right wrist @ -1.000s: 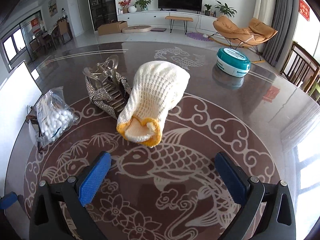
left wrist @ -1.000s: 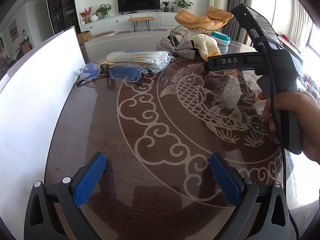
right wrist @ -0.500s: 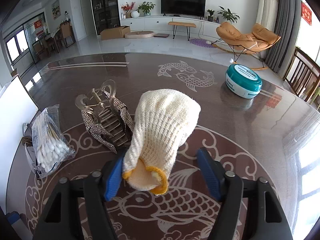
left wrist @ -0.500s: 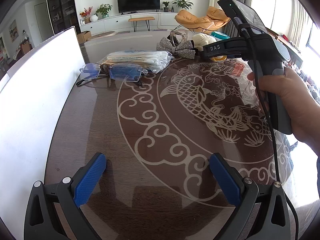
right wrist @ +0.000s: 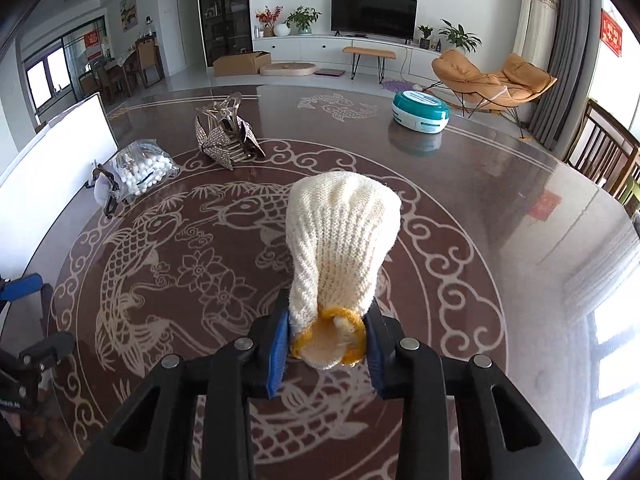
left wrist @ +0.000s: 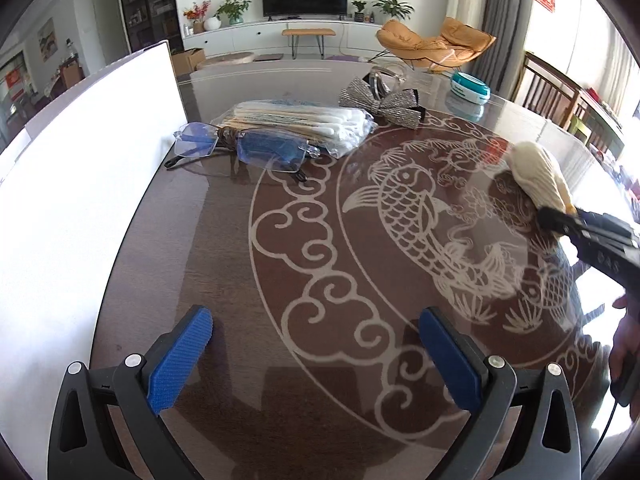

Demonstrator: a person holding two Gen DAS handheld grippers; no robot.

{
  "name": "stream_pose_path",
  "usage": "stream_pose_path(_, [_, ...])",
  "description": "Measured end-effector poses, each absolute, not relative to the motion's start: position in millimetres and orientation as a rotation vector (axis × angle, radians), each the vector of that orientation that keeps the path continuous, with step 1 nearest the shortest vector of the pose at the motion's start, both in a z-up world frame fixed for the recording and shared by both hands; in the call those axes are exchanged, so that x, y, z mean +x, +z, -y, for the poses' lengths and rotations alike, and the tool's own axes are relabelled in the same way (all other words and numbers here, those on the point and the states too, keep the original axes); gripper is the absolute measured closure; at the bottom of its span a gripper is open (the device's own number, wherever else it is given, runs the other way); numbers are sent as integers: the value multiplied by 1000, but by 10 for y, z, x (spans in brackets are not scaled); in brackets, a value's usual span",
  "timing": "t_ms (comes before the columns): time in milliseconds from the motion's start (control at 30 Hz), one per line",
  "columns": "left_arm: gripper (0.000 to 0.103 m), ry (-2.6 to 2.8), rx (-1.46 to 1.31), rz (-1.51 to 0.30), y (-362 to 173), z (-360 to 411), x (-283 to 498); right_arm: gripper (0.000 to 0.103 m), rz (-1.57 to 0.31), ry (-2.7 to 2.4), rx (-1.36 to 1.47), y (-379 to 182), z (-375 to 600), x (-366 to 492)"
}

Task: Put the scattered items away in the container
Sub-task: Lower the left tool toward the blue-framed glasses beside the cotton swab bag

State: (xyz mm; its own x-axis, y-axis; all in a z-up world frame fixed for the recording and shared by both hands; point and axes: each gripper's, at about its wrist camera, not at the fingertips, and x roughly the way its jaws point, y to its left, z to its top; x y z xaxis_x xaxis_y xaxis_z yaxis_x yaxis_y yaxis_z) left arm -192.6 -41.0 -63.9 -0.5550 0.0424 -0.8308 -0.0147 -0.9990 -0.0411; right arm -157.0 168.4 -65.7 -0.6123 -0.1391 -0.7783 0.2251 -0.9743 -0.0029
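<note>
Right hand-held gripper [right wrist: 326, 344] pinching the knitted glove [right wrist: 340, 240] by its yellow cuff, body projecting ahead above the bench [right wrist: 500, 184]; left hand-held gripper [left wrist: 316, 360] spread, empty. Shallow cuff grip risks slippage.

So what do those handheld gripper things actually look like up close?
Each is black plastic with two angled fingers tipped by ribbed blue pads and round silver screws at the joints. From the left gripper view, the right gripper shows as a black body with pale lettering too blurred to read, and a thin black cable trails below it. A hand shows only at the frame edge; no sleeve is visible.
</note>
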Motion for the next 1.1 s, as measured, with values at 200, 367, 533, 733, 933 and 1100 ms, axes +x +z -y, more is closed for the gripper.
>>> stream_pose_path(200, [0, 2782, -1451, 494, -428, 517, -2570, 69, -197, -2674, 1269, -619, -1737, -1556])
stream_pose_path(367, [0, 2978, -1476, 483, -333, 578, -3009, 69, -177, -2670, 1272, -625, -1764, -1563])
stream_pose_path(533, [0, 2989, -1613, 571, -587, 715, -3391, 69, -155, -2663, 1272, -631, -1776, -1570])
stream_pose_path(733, [0, 2891, -1534, 258, -639, 441, -3641, 68, -135, -2657, 1271, -630, -1783, -1569])
stream_pose_path(933, [0, 2618, -1356, -84, -609, 0, -3404, 68, -135, -2657, 1272, -627, -1788, -1568])
stream_pose_path(1100, [0, 2437, -1267, -235, -550, -173, -2768, 69, -139, -2659, 1272, -628, -1789, -1568])
